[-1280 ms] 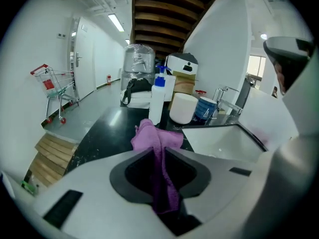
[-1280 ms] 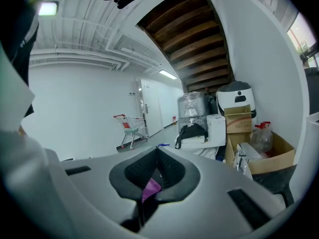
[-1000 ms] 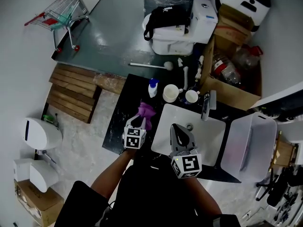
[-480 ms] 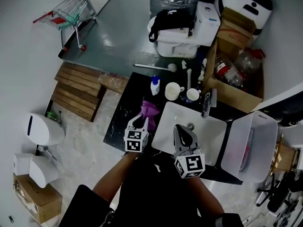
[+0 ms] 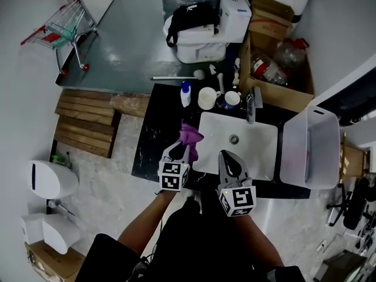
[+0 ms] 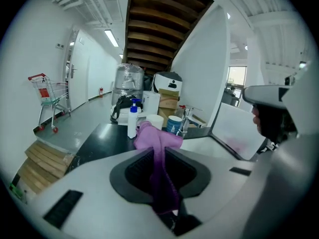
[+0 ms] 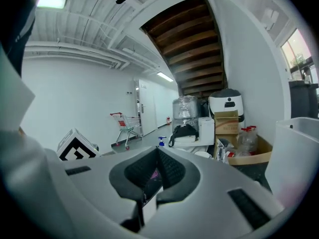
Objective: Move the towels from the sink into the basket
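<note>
**Head view.** A black countertop [image 5: 154, 140] carries a white sink [image 5: 258, 151] with a faucet [image 5: 251, 106] at its far rim. A translucent basket [image 5: 309, 151] stands just right of the sink. The floor is pale stone, with a wooden pallet [image 5: 85, 122] and a shopping cart [image 5: 56, 25] far left. The left gripper [image 5: 187, 150] is over the counter at the sink's left edge, and the purple towel [image 5: 191, 135] is bunched just beyond its fingertips. The basket lies well apart from those fingers, across the whole sink. The right gripper [image 5: 230, 162] points over the sink's near rim.

**Left gripper view.** The fingers [image 6: 137, 166] of the left gripper [image 6: 158, 153] pinch the purple towel [image 6: 152, 137]. A strip of cloth runs down between the pads and a bunch rises above the tips. Beyond the tips stand a white bottle [image 6: 132, 124] and two cups [image 6: 173, 124]. The basket [image 6: 234, 131] is to the right of the fingers, with its far end cut off by the gripper body.

**Right gripper view.** The fingers [image 7: 172, 171] of the right gripper [image 7: 157, 148] are pressed together at the tips and hold nothing. A small purple patch shows through the slit lower down, but it is too small to identify. The left gripper's marker cube [image 7: 75, 146] sits left of the fingers.
</note>
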The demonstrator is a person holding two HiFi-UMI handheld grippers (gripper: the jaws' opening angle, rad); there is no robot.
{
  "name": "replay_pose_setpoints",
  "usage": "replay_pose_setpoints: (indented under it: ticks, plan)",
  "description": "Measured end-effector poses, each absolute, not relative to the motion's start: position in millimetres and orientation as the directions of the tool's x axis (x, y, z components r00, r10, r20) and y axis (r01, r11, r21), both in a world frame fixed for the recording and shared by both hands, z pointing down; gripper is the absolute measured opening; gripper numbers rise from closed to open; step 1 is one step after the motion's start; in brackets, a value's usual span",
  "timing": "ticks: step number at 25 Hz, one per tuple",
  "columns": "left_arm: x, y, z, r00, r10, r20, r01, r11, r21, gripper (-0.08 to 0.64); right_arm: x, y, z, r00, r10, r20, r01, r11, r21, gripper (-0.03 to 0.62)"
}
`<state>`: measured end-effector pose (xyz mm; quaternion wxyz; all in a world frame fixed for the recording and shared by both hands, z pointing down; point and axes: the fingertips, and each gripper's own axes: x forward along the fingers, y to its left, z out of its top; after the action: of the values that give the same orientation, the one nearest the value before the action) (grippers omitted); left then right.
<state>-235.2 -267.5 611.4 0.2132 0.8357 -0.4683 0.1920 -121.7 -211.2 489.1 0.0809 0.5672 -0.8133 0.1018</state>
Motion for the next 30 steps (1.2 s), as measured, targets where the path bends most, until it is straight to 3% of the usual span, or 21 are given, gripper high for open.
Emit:
replay_pose_setpoints:
  ticks: [14,30]
  plan:
    - [-149,-208,572,0.555,-0.690,0.464,-0.819,-0.549,0.164,0.081,-33,-137,462,-0.260,-0.943,0.209,-0.965,0.258,-0.038,0.015]
    - [54,-141,516,0.522,-0.759,0.390,-0.847,-0.516,0.129,0.081,120,-64,437,-0.412,-0.902,0.131,-0.909,0.416,0.002,0.015]
